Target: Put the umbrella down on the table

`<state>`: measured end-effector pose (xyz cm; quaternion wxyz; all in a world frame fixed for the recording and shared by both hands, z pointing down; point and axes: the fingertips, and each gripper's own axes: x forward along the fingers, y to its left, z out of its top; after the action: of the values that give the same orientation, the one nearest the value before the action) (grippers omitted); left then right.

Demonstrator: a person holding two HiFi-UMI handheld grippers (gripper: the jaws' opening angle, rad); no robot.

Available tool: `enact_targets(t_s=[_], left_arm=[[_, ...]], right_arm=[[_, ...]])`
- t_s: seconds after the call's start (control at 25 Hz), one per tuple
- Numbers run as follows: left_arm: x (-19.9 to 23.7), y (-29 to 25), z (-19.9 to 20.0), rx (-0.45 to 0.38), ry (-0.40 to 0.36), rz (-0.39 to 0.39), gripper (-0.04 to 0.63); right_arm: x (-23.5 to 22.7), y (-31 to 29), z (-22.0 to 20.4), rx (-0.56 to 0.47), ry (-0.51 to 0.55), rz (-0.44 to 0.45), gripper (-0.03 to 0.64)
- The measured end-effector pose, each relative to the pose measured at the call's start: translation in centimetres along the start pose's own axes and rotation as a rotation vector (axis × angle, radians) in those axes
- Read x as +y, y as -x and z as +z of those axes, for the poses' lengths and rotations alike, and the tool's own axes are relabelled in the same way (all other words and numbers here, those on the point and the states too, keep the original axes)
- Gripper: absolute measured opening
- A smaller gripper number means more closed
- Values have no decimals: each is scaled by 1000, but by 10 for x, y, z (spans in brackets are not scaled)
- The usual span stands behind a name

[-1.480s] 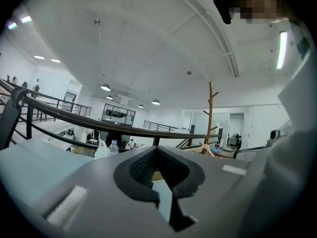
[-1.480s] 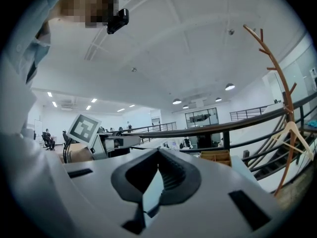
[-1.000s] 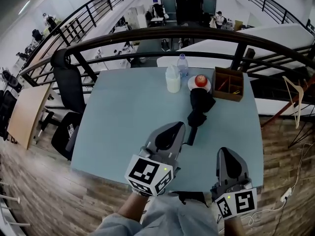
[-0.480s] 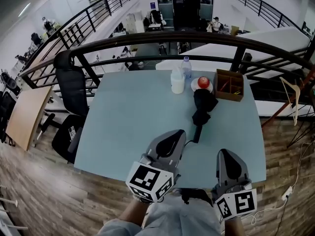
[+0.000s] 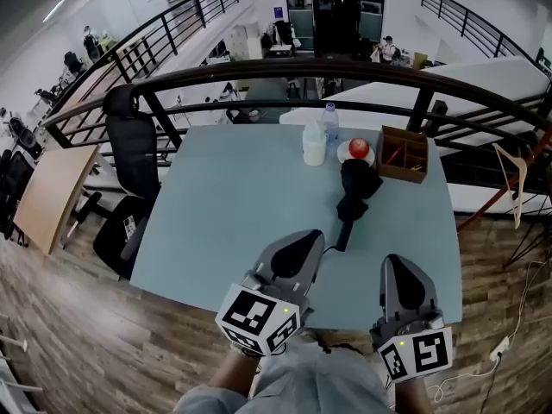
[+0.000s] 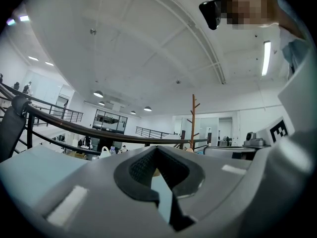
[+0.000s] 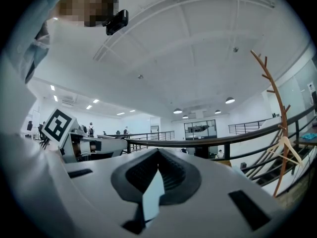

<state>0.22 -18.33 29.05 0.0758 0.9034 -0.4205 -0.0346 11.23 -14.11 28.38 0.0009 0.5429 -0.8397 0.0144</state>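
Note:
The black folded umbrella (image 5: 354, 192) lies on the pale blue table (image 5: 233, 205), right of the middle, its handle end (image 5: 343, 236) pointing toward me. My left gripper (image 5: 302, 241) hovers over the table's front part, just left of the handle and apart from it, shut and empty. My right gripper (image 5: 398, 266) is at the front edge, right of the handle, also shut with nothing in it. In the left gripper view the jaw tips (image 6: 157, 150) meet; in the right gripper view they (image 7: 158, 152) meet too. Neither gripper view shows the umbrella.
At the table's far edge stand a white bottle (image 5: 314, 145), a clear bottle (image 5: 329, 119), an apple on a plate (image 5: 357, 147) and a wooden box (image 5: 404, 153). A dark railing (image 5: 345, 65) runs behind. A black chair (image 5: 129, 171) is at the left, a hanger (image 5: 513, 179) at the right.
Both grippers have drawn back a little toward the table's front edge, the left one away from the umbrella's handle. The umbrella lies still on the table.

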Motion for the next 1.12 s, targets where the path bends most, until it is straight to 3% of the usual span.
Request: enact_targets(t_s=[1.12], left_arm=[[-87, 9, -4, 7, -8, -4, 5]], right_arm=[[-23, 47, 8, -27, -21, 100, -5]])
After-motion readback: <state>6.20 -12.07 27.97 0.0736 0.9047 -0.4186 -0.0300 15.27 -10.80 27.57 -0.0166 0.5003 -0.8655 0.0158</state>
